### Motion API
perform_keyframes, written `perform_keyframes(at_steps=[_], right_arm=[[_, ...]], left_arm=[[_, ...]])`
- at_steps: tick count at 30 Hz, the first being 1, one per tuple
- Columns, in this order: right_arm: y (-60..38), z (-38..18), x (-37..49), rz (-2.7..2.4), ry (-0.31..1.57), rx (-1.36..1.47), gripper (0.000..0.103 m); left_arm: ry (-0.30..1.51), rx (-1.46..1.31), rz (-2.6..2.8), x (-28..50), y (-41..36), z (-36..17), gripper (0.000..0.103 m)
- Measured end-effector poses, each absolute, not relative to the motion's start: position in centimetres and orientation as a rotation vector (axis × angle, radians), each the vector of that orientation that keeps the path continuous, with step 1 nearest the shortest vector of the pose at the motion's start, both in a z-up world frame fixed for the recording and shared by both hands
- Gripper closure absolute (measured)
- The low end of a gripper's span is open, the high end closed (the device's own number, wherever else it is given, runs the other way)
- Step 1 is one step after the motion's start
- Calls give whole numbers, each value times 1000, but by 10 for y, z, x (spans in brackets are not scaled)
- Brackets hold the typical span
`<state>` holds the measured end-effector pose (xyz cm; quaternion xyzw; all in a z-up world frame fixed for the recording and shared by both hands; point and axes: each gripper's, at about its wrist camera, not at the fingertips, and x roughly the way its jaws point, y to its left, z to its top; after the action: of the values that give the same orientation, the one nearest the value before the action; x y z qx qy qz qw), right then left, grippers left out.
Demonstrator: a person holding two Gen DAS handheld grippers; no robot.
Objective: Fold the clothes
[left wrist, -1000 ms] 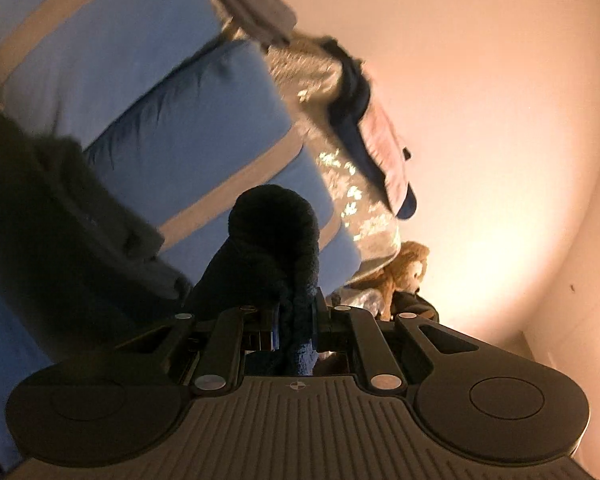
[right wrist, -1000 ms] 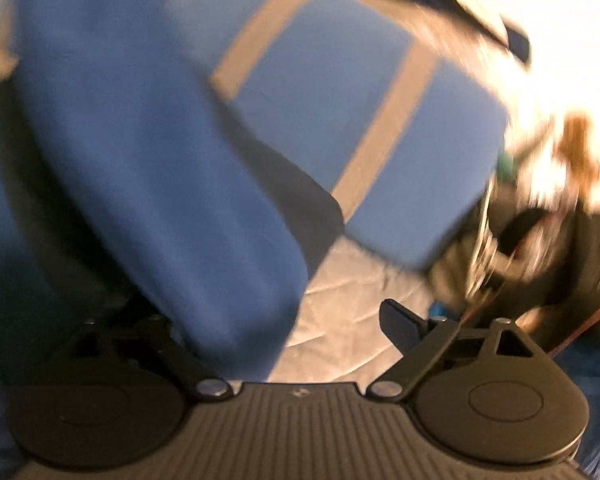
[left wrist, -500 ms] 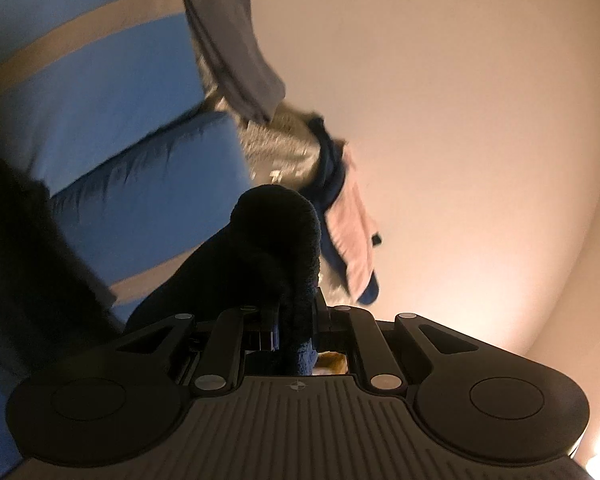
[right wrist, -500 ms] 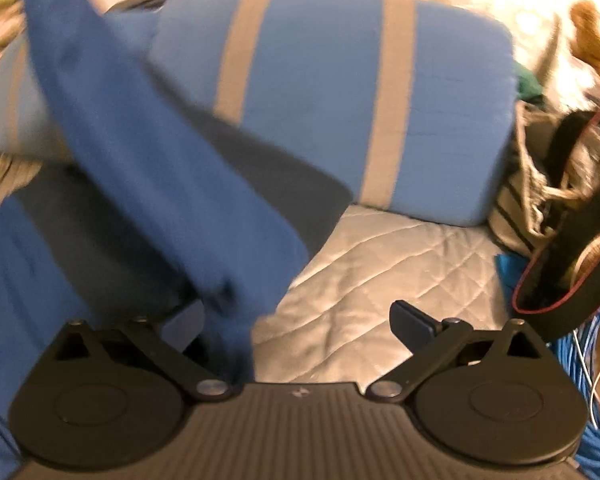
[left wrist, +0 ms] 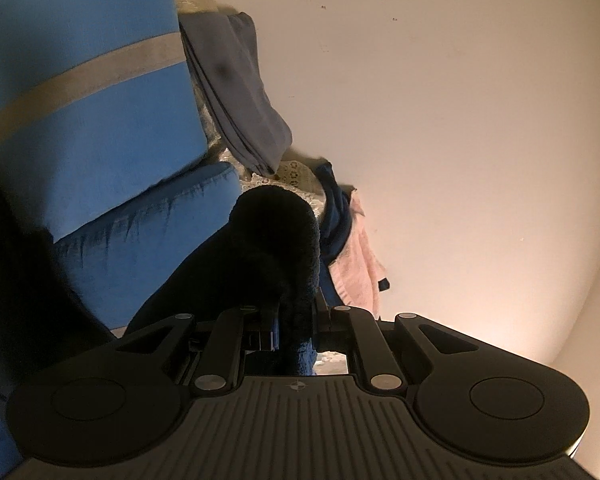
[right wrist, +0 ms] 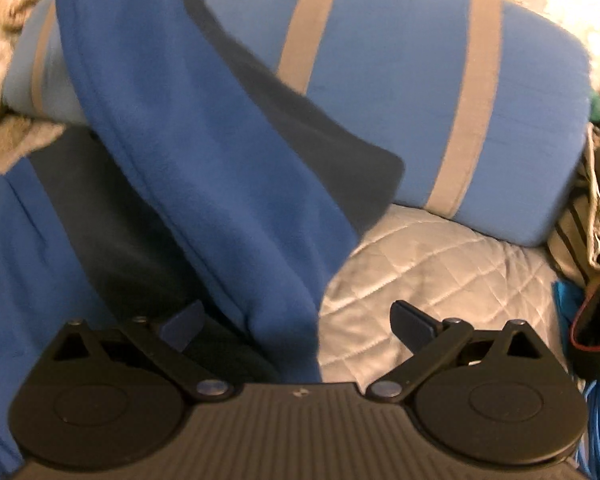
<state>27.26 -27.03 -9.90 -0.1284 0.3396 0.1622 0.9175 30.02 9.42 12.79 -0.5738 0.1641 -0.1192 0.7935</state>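
Observation:
The blue fleece garment (right wrist: 220, 180) hangs slantwise from the upper left down to the lower middle of the right wrist view, over a darker lining. My right gripper (right wrist: 298, 324) is open wide. The garment's lower edge falls between the fingers, nearer the left fingertip (right wrist: 180, 326), and neither pad presses on it. In the left wrist view my left gripper (left wrist: 296, 320) is shut on a dark bunch of the same fleece garment (left wrist: 276, 240), held up level in front of the wall; the bunch hides its fingertips.
Blue pillows with grey stripes (right wrist: 420, 80) lie behind the garment on a quilted grey bedspread (right wrist: 428, 264). A black bag (right wrist: 596, 320) and blue cable (right wrist: 596, 420) sit at the right. A folded grey cloth (left wrist: 240, 92) and a pink towel (left wrist: 356, 264) hang by the wall.
My left gripper rose and rolled with the bunch still in it, so more wall shows. My right gripper swung toward the bedspread, and its left finger came clear of the cloth.

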Motion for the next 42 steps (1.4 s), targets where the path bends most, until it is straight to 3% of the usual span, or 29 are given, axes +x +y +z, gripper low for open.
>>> perform_keyframes(at_steps=[5, 18, 21, 25, 28, 42], right_arm=[[-262, -107, 279, 255, 681, -342, 1], [-336, -72, 292, 198, 691, -185, 0], [-340, -69, 296, 233, 712, -186, 2], [-338, -68, 297, 258, 729, -217, 17], [-336, -68, 297, 249, 739, -242, 26], [-336, -81, 297, 201, 774, -205, 25]], left_arm=[[405, -1195, -229, 299, 110, 126, 90], [544, -1071, -189, 273, 169, 80, 90], [576, -1035, -172, 264, 179, 68, 90], [639, -951, -160, 254, 186, 52, 90], [669, -859, -172, 246, 187, 35, 90], [863, -567, -99, 203, 191, -99, 89]])
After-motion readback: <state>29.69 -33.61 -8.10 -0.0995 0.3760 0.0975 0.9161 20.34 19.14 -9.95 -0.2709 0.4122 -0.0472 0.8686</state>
